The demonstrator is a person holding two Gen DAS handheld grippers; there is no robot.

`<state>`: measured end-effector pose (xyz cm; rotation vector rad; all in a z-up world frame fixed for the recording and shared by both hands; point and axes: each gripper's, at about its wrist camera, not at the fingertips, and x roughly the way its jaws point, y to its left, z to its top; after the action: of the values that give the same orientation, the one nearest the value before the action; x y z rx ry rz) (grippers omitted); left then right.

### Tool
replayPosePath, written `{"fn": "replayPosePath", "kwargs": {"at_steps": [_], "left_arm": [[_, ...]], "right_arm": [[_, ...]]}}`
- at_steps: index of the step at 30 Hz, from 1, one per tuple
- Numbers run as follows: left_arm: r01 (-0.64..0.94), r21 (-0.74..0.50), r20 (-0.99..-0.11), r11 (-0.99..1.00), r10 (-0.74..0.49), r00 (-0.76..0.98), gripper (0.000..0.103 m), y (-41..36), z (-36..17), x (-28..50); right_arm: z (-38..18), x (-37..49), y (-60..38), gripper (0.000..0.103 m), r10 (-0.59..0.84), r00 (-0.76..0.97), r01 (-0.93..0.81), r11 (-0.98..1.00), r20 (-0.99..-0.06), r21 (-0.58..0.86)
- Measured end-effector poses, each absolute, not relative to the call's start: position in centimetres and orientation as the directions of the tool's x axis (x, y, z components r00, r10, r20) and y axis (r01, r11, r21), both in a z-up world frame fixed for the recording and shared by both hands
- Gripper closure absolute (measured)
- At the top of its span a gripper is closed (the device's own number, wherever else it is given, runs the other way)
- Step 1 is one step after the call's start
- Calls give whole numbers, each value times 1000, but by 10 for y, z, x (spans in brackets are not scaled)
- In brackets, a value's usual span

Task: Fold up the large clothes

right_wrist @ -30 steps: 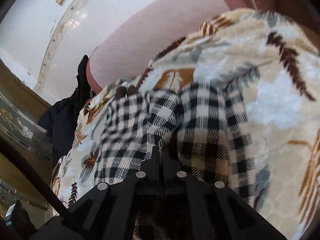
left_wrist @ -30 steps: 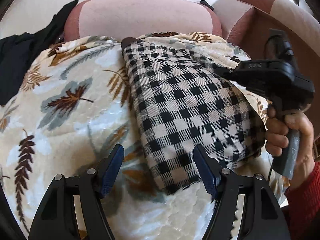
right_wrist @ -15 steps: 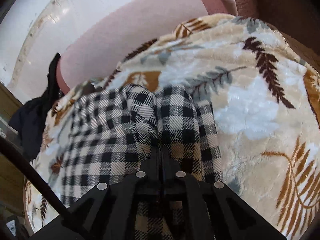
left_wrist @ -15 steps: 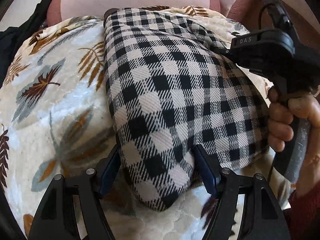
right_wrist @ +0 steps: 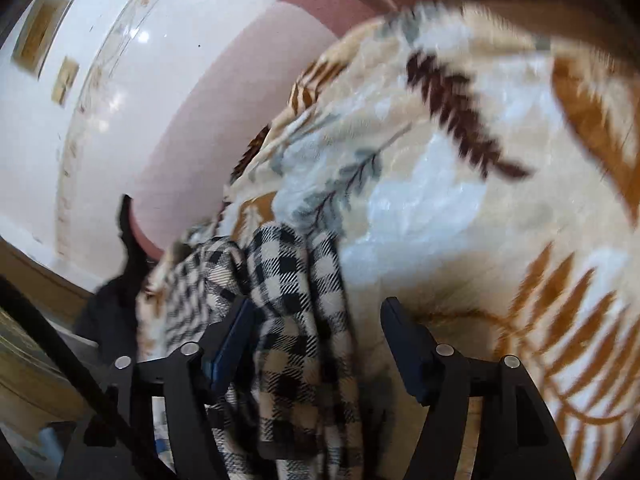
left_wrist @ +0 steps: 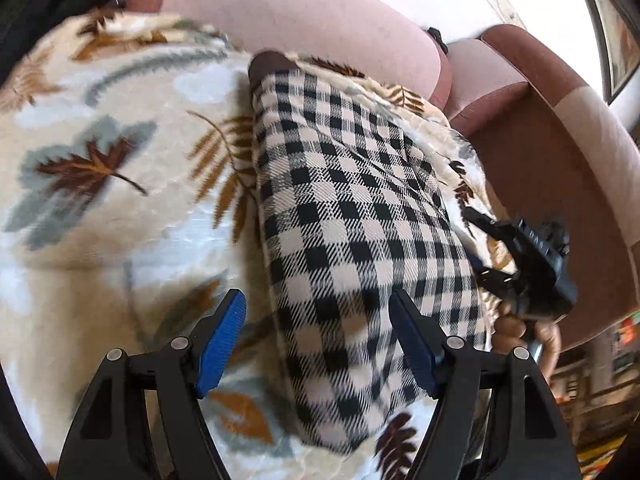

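A black-and-white checked garment (left_wrist: pixel 352 232) lies folded in a long strip on a leaf-patterned blanket (left_wrist: pixel 100 216). My left gripper (left_wrist: pixel 316 312) is open, its blue fingers above the strip's near end. My right gripper (right_wrist: pixel 316 320) is open; a bunched edge of the checked garment (right_wrist: pixel 296 304) lies between its fingers, near the left one. The right gripper (left_wrist: pixel 500 248) also shows in the left wrist view, at the strip's right edge, held by a hand.
The blanket (right_wrist: pixel 460 200) covers a sofa seat. A pink backrest cushion (left_wrist: pixel 304 12) rises behind it, and a brown armrest (left_wrist: pixel 560 148) is at the right. Dark clothing (right_wrist: pixel 124 280) hangs at the sofa's left end.
My right gripper has opened and let go of the garment's edge. My left gripper has pulled back and swung left, staying open. The garment has settled flat.
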<state>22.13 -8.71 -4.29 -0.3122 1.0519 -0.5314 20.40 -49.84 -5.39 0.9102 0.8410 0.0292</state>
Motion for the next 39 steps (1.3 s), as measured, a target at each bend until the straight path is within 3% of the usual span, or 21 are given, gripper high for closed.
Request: {"fn": "replayPosePath", "kwargs": {"at_steps": [3, 4, 7, 10, 11, 12, 13, 15, 18, 23, 29, 35, 39], "left_arm": [[288, -531, -722, 797, -604, 337, 29, -101, -50, 233], [297, -528, -726, 796, -604, 328, 23, -108, -53, 237], [317, -483, -747, 816, -573, 337, 17, -124, -62, 246], [295, -460, -786, 838, -538, 303, 18, -135, -77, 254], [290, -456, -792, 842, -532, 299, 22, -136, -78, 254], [282, -450, -793, 847, -525, 310, 34, -135, -75, 253], [282, -450, -789, 847, -525, 318, 47, -134, -71, 252], [304, -428, -785, 851, -517, 343, 62, -130, -58, 248], [324, -395, -770, 859, -502, 392, 68, -119, -34, 243], [341, -333, -755, 879, -465, 462, 67, -99, -9, 239], [276, -235, -831, 932, -340, 440, 54, -96, -44, 231], [251, -290, -799, 924, -378, 467, 48, -68, -45, 190], [224, -270, -772, 936, -350, 531, 39, -50, -40, 158]], "right_arm": [[-70, 213, -493, 28, 429, 672, 298, 590, -604, 751], [-71, 215, -488, 28, 429, 671, 287, 602, -605, 745], [-67, 225, -470, 22, 454, 650, 229, 647, -609, 727], [-67, 233, -446, 21, 450, 617, 186, 714, -646, 675], [-67, 235, -439, 26, 454, 604, 167, 732, -655, 661], [-67, 239, -430, 38, 464, 584, 160, 738, -666, 655], [-68, 241, -428, 43, 470, 582, 164, 731, -663, 662], [-63, 245, -422, 60, 481, 595, 153, 719, -644, 678], [-46, 249, -408, 67, 504, 617, 100, 711, -604, 696], [-24, 256, -386, 67, 558, 638, 5, 686, -530, 727], [-50, 256, -405, 65, 402, 616, 200, 752, -677, 628], [-12, 235, -428, 65, 388, 732, 164, 697, -560, 698], [-11, 246, -396, 65, 469, 680, 89, 711, -564, 698]]}}
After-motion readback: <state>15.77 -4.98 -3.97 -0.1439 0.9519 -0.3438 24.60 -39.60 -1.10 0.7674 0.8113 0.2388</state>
